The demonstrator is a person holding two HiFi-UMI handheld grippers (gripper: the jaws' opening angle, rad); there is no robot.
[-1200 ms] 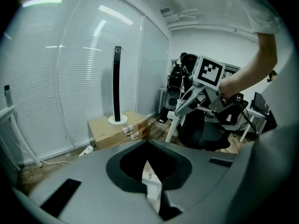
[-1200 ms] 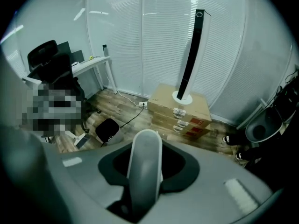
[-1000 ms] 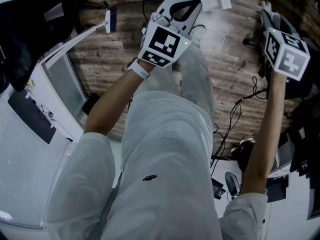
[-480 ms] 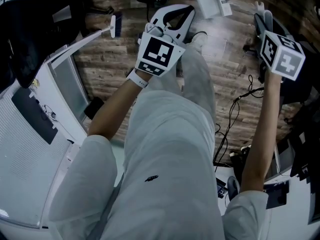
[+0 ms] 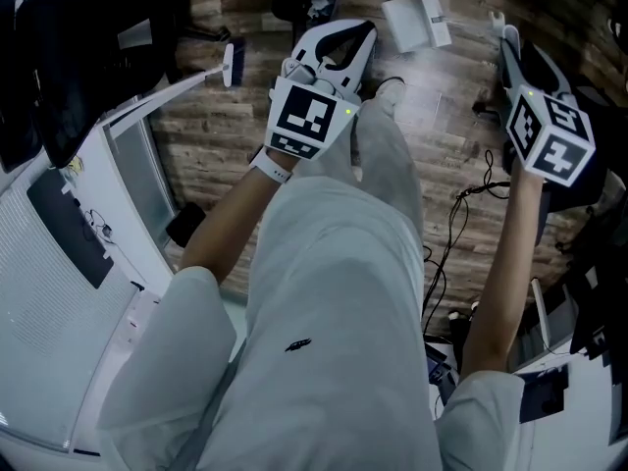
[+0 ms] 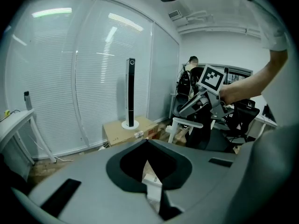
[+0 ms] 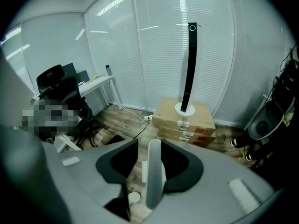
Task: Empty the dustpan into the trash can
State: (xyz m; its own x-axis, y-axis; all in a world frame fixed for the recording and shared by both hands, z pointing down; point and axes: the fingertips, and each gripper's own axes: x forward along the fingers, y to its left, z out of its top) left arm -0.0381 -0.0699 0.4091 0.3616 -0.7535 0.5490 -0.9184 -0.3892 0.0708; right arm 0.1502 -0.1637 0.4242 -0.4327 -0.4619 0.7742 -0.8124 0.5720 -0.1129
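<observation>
My right gripper is shut on an upright white handle, whose tip shows above it in the head view. In the right gripper view the handle stands between the jaws of that gripper, against the right one. My left gripper is shut and holds nothing; in its own view the jaws meet in a point. A white boxy thing lies on the wooden floor beyond both grippers. Whether it is the dustpan or the trash can I cannot tell.
The person's legs fill the middle of the head view. A white rod with a dark end juts out at the left above a white cabinet. Cables trail on the floor. Cardboard boxes carry a tower fan.
Both grippers have risen toward the head camera. The white handle has come up with the right gripper. The left gripper stays shut.
</observation>
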